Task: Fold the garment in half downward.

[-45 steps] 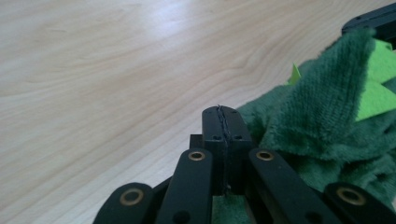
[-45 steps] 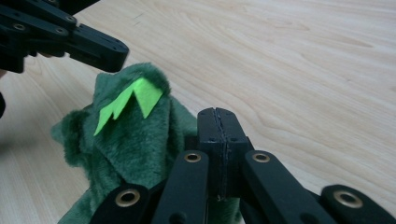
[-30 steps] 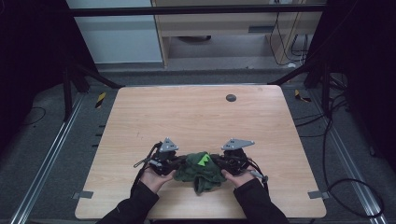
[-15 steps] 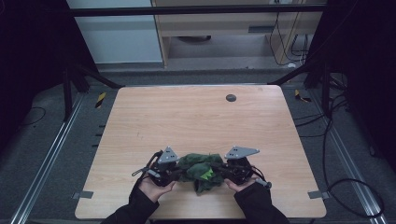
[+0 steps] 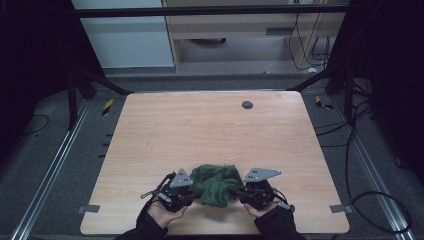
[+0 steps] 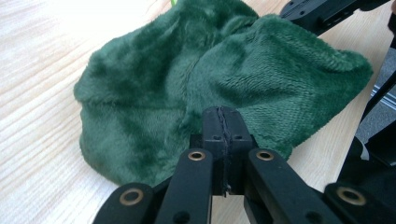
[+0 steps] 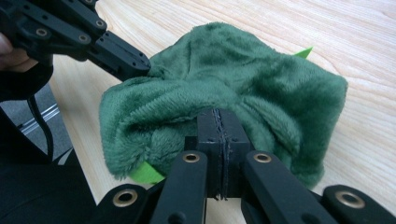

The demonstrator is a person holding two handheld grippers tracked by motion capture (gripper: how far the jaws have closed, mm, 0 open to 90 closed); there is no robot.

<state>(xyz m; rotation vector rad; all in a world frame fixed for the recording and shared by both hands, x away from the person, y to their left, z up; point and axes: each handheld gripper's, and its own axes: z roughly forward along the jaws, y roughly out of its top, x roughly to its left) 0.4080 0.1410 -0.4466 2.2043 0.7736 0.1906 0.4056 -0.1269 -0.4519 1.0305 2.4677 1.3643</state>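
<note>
Both grippers, my left gripper (image 5: 196, 191) and right gripper (image 5: 237, 190), are clamped on the dark green plush cloth (image 5: 215, 183) at the near edge of the wooden table (image 5: 210, 130); it is bunched; spreading or folding, I judge, remains.

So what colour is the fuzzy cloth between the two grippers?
Dark green cloth, clearest in the left gripper view.

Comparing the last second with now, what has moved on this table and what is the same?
Both hands slid toward the table's near edge, dragging the green plush cloth with them. The bright green patch seen on top of it earlier is now tucked out of the high view. The left gripper and right gripper stay shut on opposite sides of the cloth. The dark disc near the far edge hasn't moved.
</note>
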